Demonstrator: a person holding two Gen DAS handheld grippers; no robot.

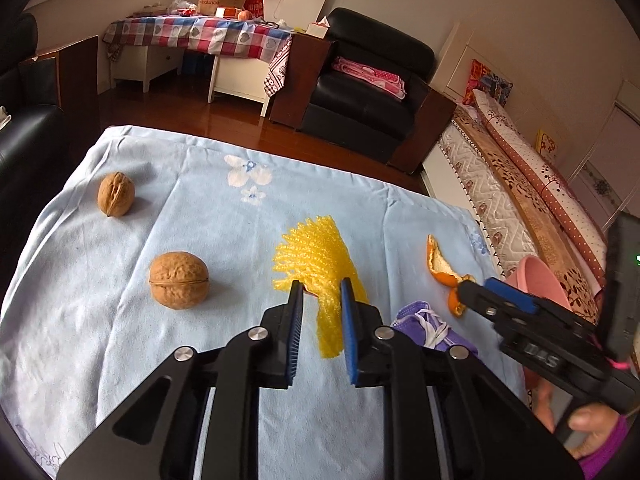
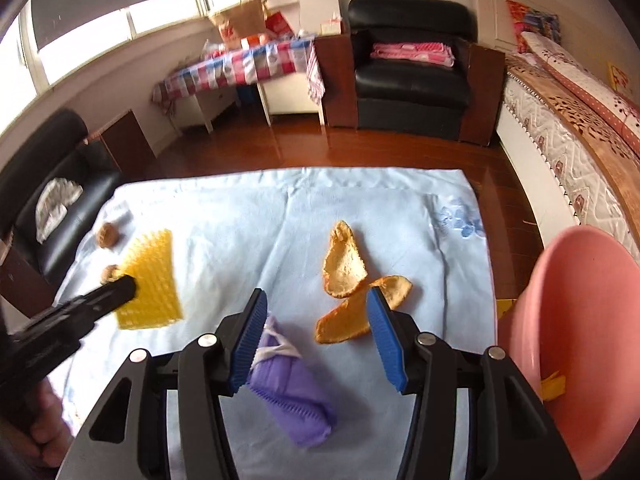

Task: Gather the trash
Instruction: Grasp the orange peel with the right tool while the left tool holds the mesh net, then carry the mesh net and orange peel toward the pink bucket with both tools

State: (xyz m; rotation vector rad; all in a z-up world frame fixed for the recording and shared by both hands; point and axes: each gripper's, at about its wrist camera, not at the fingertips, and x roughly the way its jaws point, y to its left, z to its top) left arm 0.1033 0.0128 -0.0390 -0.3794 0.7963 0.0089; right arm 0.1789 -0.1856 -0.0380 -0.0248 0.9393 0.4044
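left fingers [image 1: 295, 298] pinching a ribbed, fringed yellow foam net [image 1: 316, 256]; right fingers [image 2: 256, 316] spread above pale-blue cloth [image 2: 240, 208]

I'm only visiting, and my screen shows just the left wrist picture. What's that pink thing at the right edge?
Observer: In the right wrist view it's a pink bin, standing beside the right edge of the cloth.
Operator: Is the other gripper holding anything?
Observer: No. The right gripper is open, and the rolled purple mask lies on the cloth between its fingers.
Operator: And the peel?
Observer: The peel lies pale side up, just ahead of that gripper.
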